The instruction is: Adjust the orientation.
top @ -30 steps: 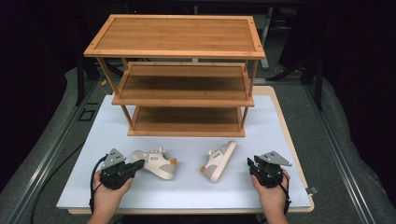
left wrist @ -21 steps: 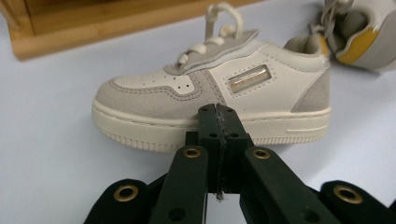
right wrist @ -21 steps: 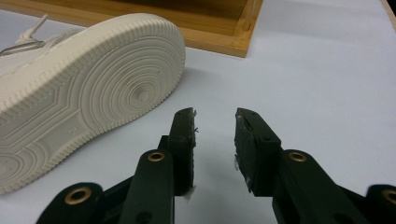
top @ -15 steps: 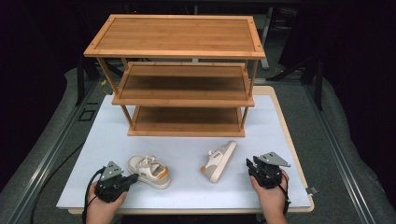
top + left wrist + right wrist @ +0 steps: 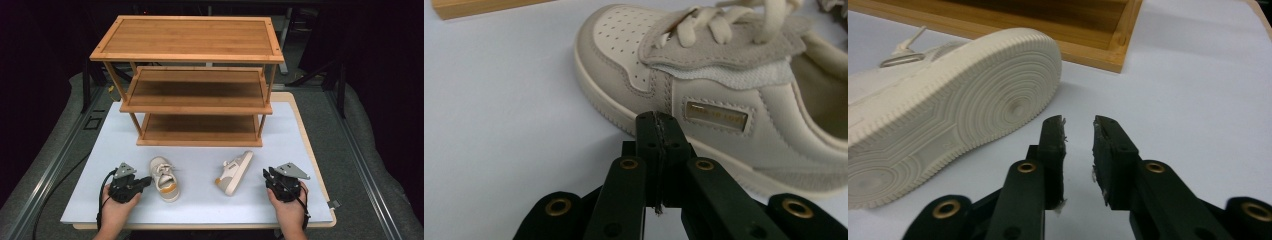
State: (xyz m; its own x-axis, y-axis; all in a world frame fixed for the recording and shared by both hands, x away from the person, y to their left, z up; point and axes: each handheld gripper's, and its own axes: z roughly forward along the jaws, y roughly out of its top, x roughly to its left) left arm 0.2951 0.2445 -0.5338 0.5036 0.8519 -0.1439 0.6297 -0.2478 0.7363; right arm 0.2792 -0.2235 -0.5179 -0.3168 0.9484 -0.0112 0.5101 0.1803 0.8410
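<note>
High view: upright shoe point(image 5: 164, 178), toe toward shelf point(image 5: 200, 100).

- I'm in a lab or recording studio, not a home.
- My table point(image 5: 300, 130) has a plain white top, with dark drapes point(image 5: 380, 60) around it.
- Metal rails point(image 5: 372, 185) run along the grey floor point(image 5: 345, 115) either side.
- A wooden rack point(image 5: 195, 75) stands staged on the table like a prop.

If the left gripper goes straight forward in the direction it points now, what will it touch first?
Most likely the side of the upright shoe. The left gripper, jaws shut, points at its sole edge just below the small gold tag; the gap looks small, though depth is unclear.
</note>
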